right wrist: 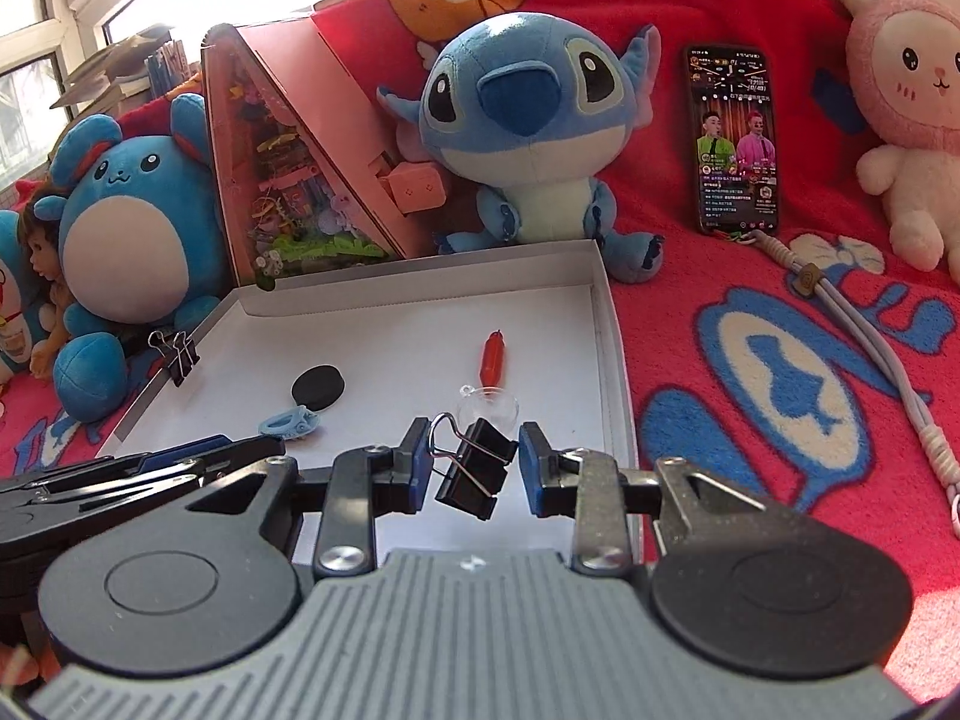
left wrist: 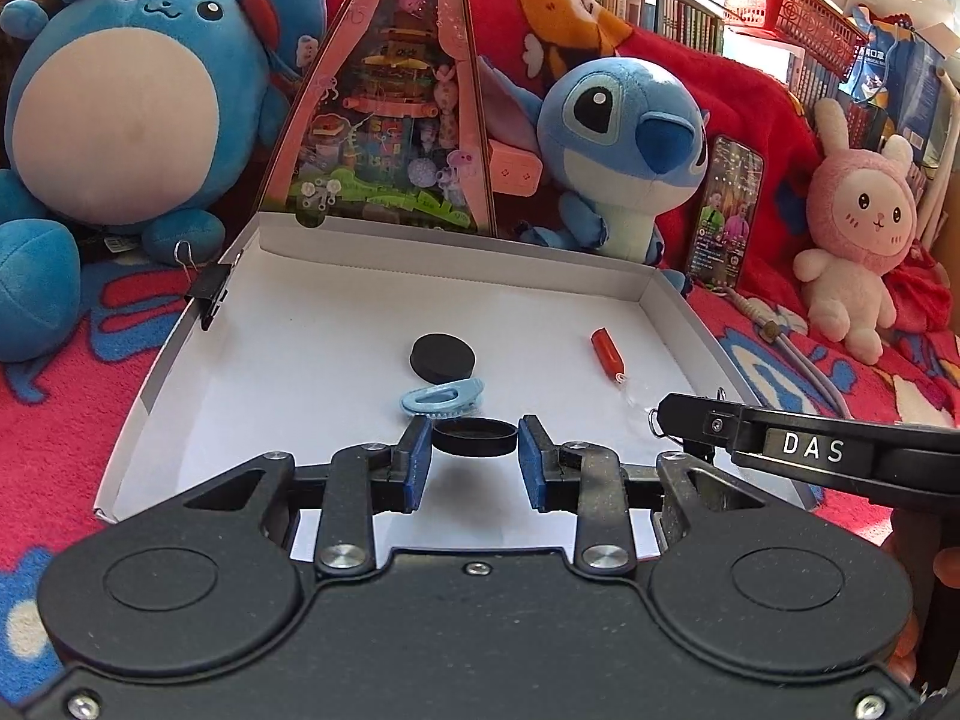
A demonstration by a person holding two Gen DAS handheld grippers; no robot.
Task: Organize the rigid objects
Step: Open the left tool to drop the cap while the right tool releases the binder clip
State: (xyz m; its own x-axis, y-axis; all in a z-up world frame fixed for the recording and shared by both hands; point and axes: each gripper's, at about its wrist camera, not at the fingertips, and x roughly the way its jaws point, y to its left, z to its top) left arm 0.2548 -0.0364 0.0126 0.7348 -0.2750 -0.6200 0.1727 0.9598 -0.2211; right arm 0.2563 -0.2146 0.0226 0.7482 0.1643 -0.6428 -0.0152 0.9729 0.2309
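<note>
White tray (left wrist: 180, 372) on red blanket (right wrist: 750, 312), bookshelf (left wrist: 672, 12) behind; both hand-held grippers (left wrist: 474, 456) (right wrist: 474, 456) agape.

Both grippers are low over the near edge of the tray, left gripper (left wrist: 474, 459) and right gripper (right wrist: 474, 461), jaws parted.

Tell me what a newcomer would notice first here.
Probably the plush crowd on the red blanket: the blue Stitch toy sits right behind the white tray. Next, the two grippers low over the tray: the left gripper brackets a black ring, and the right gripper brackets a black binder clip.
</note>
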